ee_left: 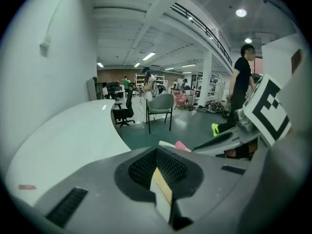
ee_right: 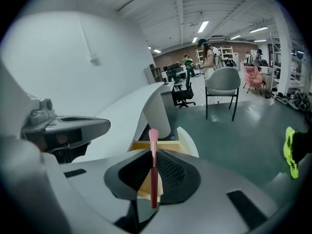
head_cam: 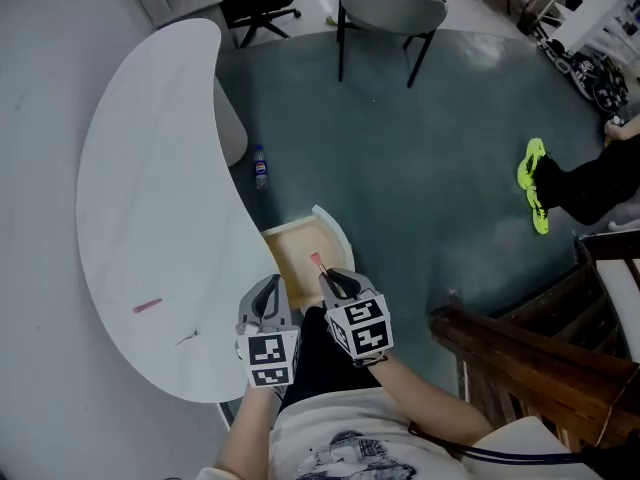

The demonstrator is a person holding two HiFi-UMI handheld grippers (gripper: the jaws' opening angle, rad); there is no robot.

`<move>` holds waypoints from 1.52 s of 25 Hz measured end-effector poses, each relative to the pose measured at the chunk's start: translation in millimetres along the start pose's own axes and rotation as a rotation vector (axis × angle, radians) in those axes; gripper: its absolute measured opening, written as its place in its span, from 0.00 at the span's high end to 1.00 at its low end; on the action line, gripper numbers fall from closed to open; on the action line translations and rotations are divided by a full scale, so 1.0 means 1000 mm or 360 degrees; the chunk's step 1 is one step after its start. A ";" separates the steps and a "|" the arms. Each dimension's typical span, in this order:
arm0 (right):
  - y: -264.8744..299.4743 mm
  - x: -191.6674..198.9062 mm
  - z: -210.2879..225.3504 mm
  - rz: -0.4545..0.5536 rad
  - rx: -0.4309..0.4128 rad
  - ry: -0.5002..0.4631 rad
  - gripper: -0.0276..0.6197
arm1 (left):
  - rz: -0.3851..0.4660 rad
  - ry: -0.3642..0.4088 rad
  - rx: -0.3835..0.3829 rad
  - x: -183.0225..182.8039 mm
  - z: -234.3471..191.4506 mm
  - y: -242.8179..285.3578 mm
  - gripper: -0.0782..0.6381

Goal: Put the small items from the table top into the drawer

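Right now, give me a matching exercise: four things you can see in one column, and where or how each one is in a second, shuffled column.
Things:
1. brush
2. bottle
3. pink strip
4. drawer

Places or states:
A. on the table
B. open
C. in the right tool
D. on the floor

Pairs: 1-C, 2-D, 3-A, 4-B.
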State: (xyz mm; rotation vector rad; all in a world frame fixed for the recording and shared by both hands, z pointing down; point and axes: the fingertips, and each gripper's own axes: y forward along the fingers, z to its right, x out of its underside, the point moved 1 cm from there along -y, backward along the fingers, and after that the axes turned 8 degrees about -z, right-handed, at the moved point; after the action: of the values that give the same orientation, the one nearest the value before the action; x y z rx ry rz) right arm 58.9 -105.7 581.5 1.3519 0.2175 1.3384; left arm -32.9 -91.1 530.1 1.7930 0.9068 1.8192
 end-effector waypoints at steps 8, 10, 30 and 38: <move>0.054 0.000 0.014 -0.0052 0.0173 0.0147 0.86 | -0.0046 0.0015 0.0087 0.001 -0.027 0.038 0.84; 0.065 0.003 0.019 -0.0070 0.0206 0.0190 0.86 | -0.0060 0.0016 0.0090 0.003 -0.032 0.047 0.84; 0.164 0.038 0.053 -0.0162 0.0297 0.0506 0.86 | -0.0145 0.0084 0.0090 0.011 -0.036 0.088 0.84; 0.187 0.048 0.065 -0.0185 0.0396 0.0564 0.86 | -0.0208 0.0075 0.0053 0.012 -0.036 0.091 0.84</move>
State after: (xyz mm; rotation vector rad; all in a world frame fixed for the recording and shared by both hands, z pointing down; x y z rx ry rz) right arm 21.5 -164.7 772.8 1.2733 0.7127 1.4805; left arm -56.9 -151.5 604.2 1.6753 1.0523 1.7805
